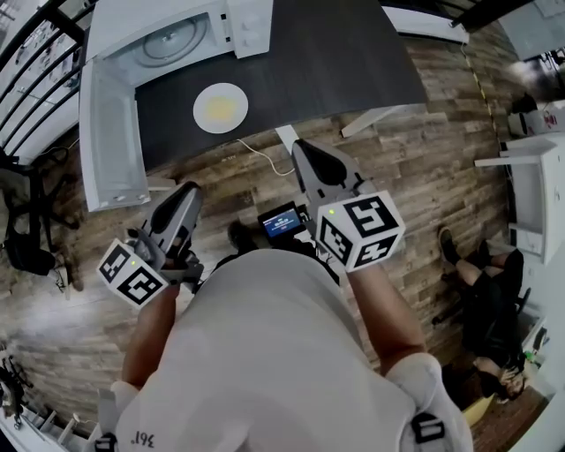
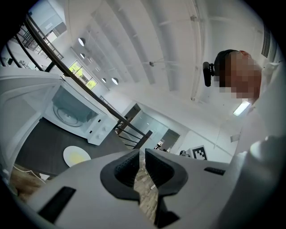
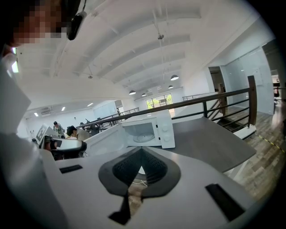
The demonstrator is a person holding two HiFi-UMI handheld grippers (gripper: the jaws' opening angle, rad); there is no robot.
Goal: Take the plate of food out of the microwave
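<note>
One dark table, plate, open microwave, wood-plank floor, black railing

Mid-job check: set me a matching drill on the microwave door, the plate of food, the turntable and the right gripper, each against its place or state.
Things:
1. microwave door
2. plate of food
3. turntable
4. right gripper

Places or states:
A. shut, nothing between its fingers
B. on the dark table, in front of the microwave
C. swung open
D. bare, inside the microwave

Pairs: 1-C, 2-B, 3-D, 4-A
</note>
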